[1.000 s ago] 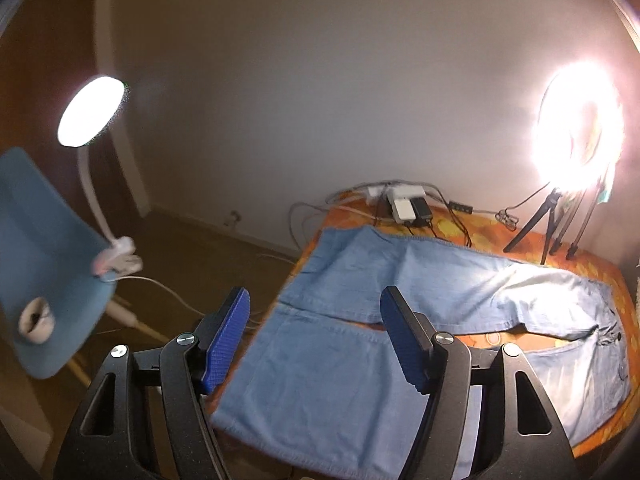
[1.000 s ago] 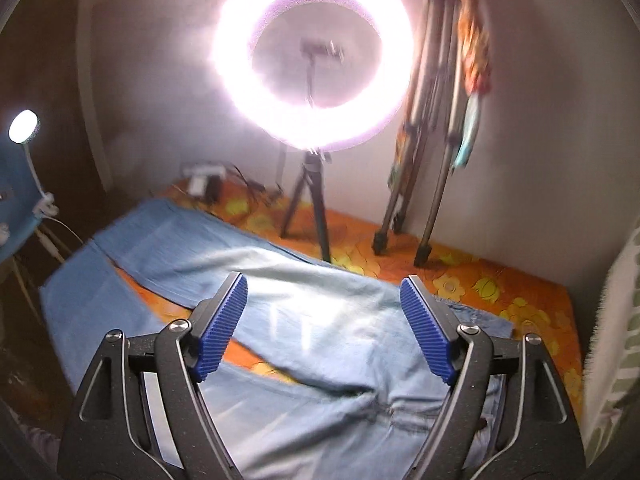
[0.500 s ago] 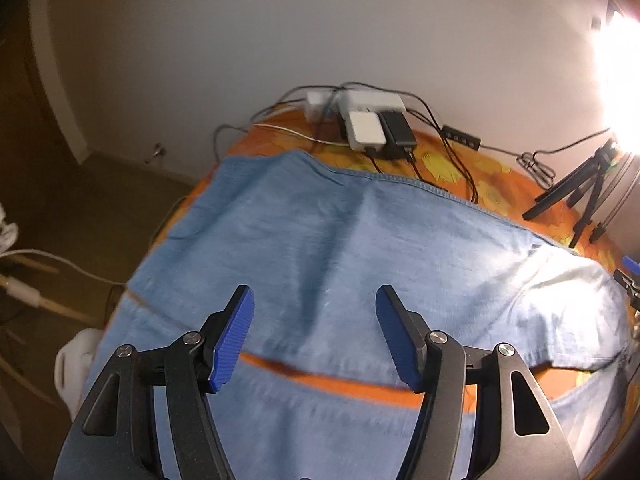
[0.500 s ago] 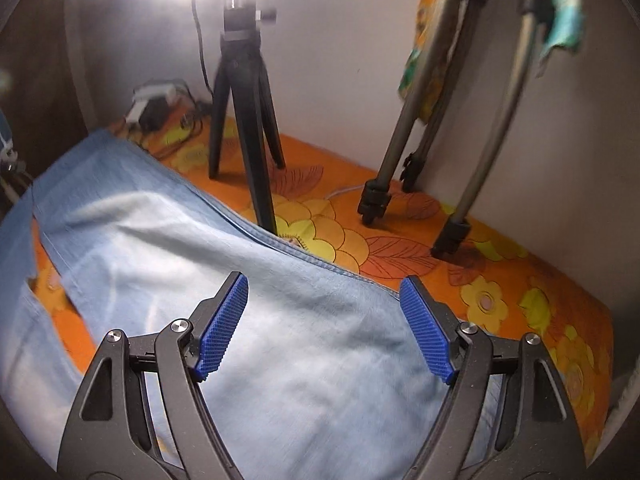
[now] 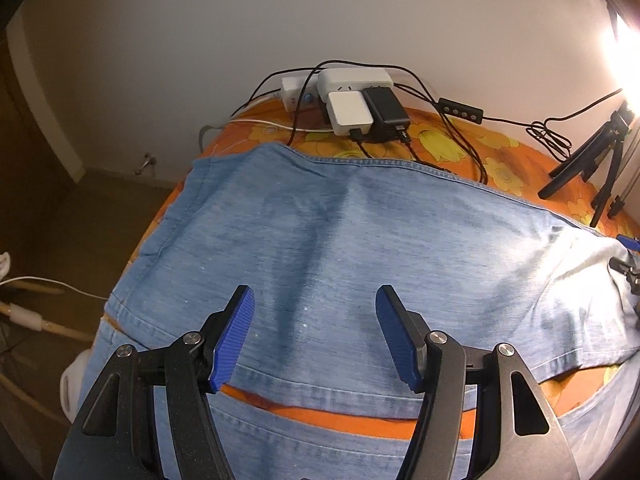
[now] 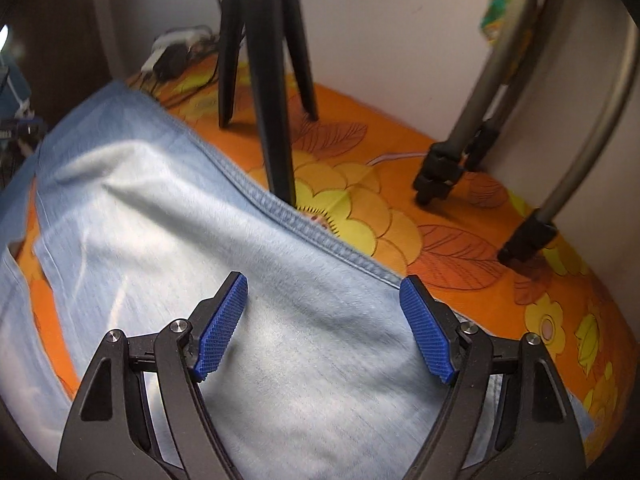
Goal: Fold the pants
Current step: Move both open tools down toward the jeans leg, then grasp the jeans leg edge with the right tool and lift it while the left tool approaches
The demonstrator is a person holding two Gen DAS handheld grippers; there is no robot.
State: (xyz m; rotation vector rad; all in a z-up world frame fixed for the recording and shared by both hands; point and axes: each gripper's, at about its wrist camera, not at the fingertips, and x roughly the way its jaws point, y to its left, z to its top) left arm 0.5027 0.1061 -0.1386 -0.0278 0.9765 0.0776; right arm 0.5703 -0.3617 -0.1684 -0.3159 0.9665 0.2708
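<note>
Both grippers lowered over the spread jeans; no grip taken.

The jeans lie flat on the orange floral cloth, legs parted. Since a second ago both views have dropped from the room onto the far leg. Left gripper is narrowed slightly and empty; right gripper is wide and empty. Folding is not yet begun.

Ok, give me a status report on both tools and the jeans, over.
Left tool open, right tool open, both empty above the cloth. Jeans flat and unfolded on the orange floral cover. Black tripod leg stands at the far seam.
</note>
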